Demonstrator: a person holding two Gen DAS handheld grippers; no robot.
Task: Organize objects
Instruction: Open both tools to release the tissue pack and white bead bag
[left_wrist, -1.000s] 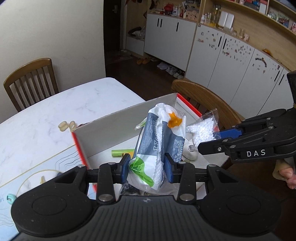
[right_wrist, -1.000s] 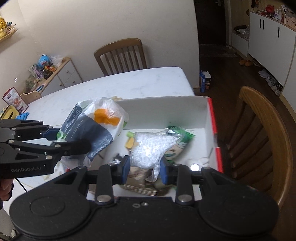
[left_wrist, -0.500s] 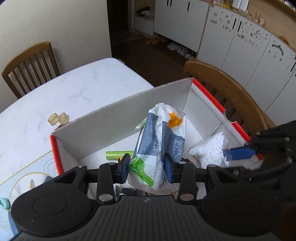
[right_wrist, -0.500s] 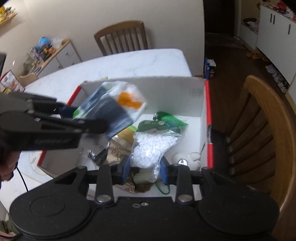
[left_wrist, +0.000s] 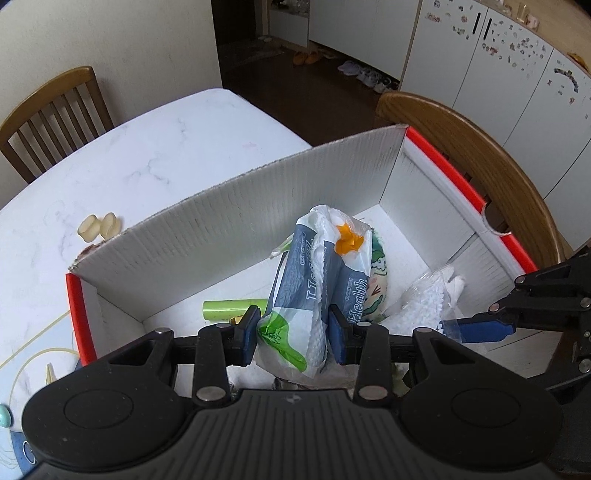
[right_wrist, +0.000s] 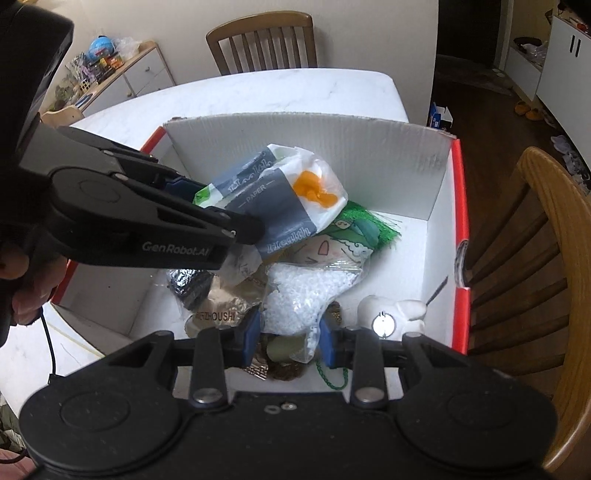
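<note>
My left gripper (left_wrist: 293, 332) is shut on a blue-and-white tissue pack (left_wrist: 317, 291) with an orange mark, held inside the open white cardboard box (left_wrist: 229, 218) with red edges. The same tissue pack (right_wrist: 280, 199) shows in the right wrist view, with the left gripper (right_wrist: 221, 218) reaching in from the left. My right gripper (right_wrist: 288, 334) is shut on a clear bag of white pellets (right_wrist: 299, 295), low in the box beside the tissue pack. From the left wrist view that pellet bag (left_wrist: 424, 299) sits at the right, with the right gripper (left_wrist: 476, 326) on it.
In the box (right_wrist: 439, 206) lie a green tube (left_wrist: 232, 308), a green cartoon pouch (right_wrist: 347, 240), a dark packet (right_wrist: 188, 284), a brown packet (right_wrist: 225, 306) and a white figurine (right_wrist: 391, 314). Wooden chairs (right_wrist: 550, 258) (left_wrist: 55, 107) flank the marble table (left_wrist: 155, 151). Two small beige pieces (left_wrist: 98, 227) lie outside the box.
Both grippers have sunk into the box with their loads. The tissue pack and the pellet bag now hang low among the items inside, closer together than before.
</note>
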